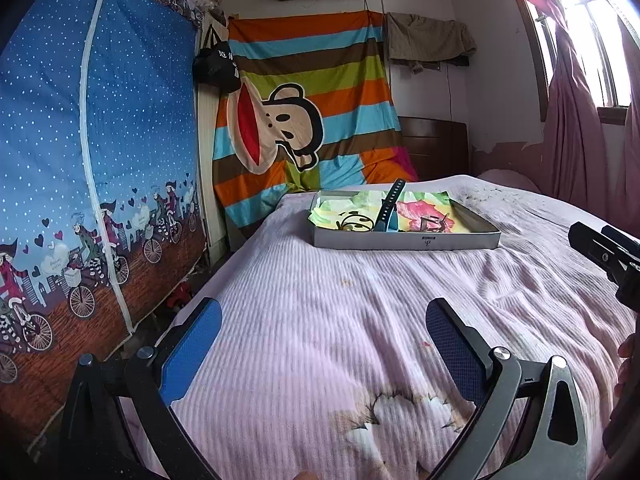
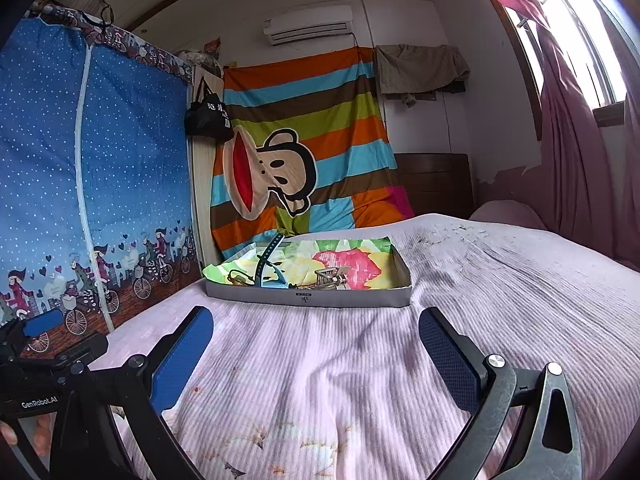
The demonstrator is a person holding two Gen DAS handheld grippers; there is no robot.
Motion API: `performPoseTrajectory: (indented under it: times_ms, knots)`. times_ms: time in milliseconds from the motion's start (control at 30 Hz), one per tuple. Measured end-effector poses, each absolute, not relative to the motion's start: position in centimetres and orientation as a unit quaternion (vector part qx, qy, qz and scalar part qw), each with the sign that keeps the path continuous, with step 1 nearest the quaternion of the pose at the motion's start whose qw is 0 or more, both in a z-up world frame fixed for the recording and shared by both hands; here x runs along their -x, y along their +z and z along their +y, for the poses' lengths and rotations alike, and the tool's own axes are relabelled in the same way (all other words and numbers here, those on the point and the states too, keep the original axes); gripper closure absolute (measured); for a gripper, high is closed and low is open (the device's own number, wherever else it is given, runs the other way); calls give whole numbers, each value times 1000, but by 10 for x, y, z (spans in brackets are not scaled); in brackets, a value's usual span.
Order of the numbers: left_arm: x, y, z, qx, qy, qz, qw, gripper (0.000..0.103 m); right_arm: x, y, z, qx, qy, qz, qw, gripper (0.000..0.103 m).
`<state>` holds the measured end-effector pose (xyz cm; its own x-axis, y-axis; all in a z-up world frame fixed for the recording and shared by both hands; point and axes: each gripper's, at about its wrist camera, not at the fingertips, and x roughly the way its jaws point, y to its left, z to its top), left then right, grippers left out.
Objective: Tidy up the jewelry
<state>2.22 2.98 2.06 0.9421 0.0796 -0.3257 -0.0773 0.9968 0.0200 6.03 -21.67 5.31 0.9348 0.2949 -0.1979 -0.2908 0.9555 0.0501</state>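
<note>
A shallow grey box (image 1: 404, 240) (image 2: 312, 299) lined with flowery paper sits on the pink bed ahead of both grippers. In it lie a dark blue watch strap (image 1: 390, 210) (image 2: 266, 258), a dark wire bracelet (image 1: 354, 222) (image 2: 240, 279) at its left and a small brownish metal piece (image 1: 434, 222) (image 2: 330, 278) at its right. My left gripper (image 1: 324, 328) is open and empty, low over the blanket, well short of the box. My right gripper (image 2: 316, 336) is open and empty, also short of the box.
The pink ribbed blanket (image 1: 360, 320) (image 2: 500, 280) covers the bed. A blue zip wardrobe (image 1: 100, 160) (image 2: 80, 180) stands along the left edge. A striped monkey sheet (image 1: 304, 120) hangs behind the bed. Pink curtains (image 2: 580, 160) and a window are at right.
</note>
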Motion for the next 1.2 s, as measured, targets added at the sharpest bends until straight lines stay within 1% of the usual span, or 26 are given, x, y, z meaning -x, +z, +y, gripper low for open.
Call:
performPoseTrajectory:
  times_ms: [400,1200]
  knots:
    - [-15,20,40,10,49,160,986,3,-61,33,-199,12,154,118,981,0]
    - [-13,16,40,-4,57,149,987,3,-64,31,-202,8,146,126,981,0]
